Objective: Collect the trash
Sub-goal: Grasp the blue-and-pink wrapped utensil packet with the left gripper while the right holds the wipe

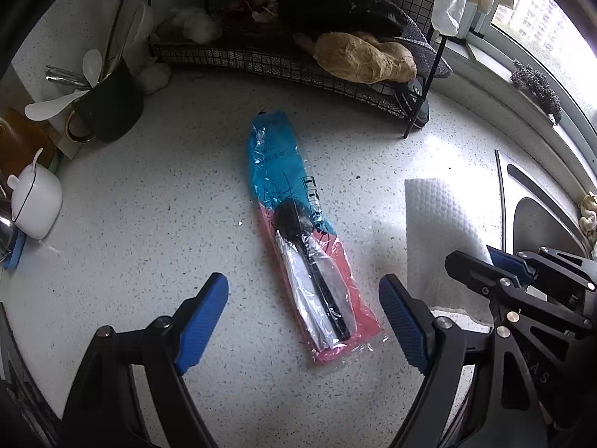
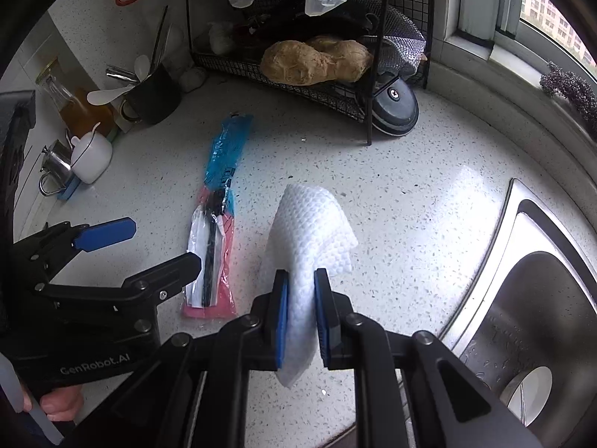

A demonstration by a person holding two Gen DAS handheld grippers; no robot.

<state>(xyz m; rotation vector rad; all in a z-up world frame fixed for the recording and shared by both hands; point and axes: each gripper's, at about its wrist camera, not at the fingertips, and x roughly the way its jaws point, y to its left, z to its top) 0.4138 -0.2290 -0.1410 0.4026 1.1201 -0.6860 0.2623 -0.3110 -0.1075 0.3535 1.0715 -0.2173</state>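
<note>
- Right gripper (image 2: 301, 317): pinched tight on a white paper towel (image 2: 309, 231), its upper part flopping forward over the counter (image 2: 410, 194), just left of the sink (image 2: 541, 298) at the right edge.
- Left gripper (image 1: 303, 321): spread wide, holding nothing, poised over the near end of the cutlery packet (image 1: 298, 239) without touching it.
- Cutlery packet: flat in the middle of the counter, lengthwise toward the back edge; blue far half, pink near half, black plastic spoon (image 1: 298, 224) and something white sealed under clear film.
- Progress, as a judgement: roughly halfway; paper towel already secured, packet not yet picked up, no bin or bag visible in either view, so drop-off place unknown.
- Likely next need: closing on the packet's near end, thin and slick, probably prone to slipping.
- Along the back edge, apparently not trash: wire rack (image 1: 283, 63) with a tan lump on its shelf, dark mug (image 1: 112, 112) of utensils, white lidded pot (image 1: 35, 201) at the left edge.
- Writing: "GenRobot.AI" legible on the left gripper body in the right wrist view; letters "A S" partly visible on the right gripper body in the left wrist view; dark print on the packet too blurred to read.
</note>
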